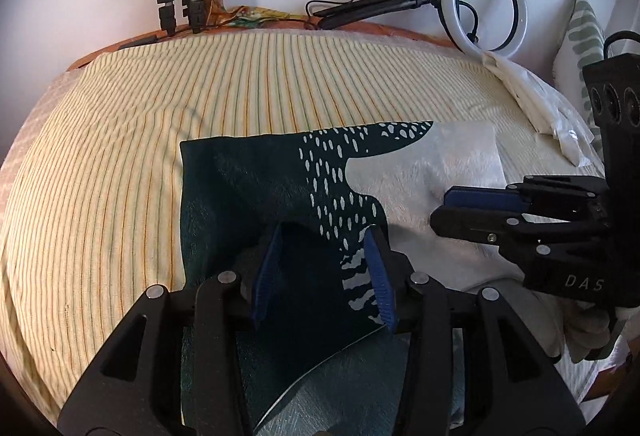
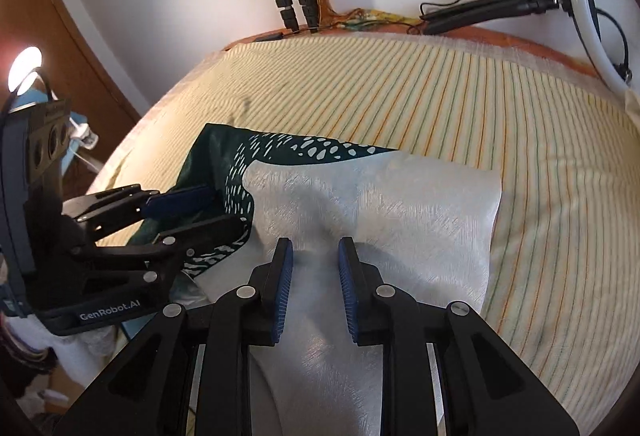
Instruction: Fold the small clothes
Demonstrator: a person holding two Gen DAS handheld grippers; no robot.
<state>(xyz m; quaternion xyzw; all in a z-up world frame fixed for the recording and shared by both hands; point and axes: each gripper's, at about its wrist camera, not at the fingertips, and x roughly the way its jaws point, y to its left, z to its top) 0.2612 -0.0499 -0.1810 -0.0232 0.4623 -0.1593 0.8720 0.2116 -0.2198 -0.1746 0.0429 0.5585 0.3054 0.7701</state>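
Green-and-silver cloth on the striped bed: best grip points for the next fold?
Probably the near edge of the cloth, where both grippers hover open. Left gripper on the dark green half, right gripper on the silver half, both coming from the near side, angled down. The far edge lies flat on the striped bedsheet, leaving little to pinch there.

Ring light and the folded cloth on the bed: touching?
Apart. Left wrist view shows striped bedsheet between the ring light and the cloth.
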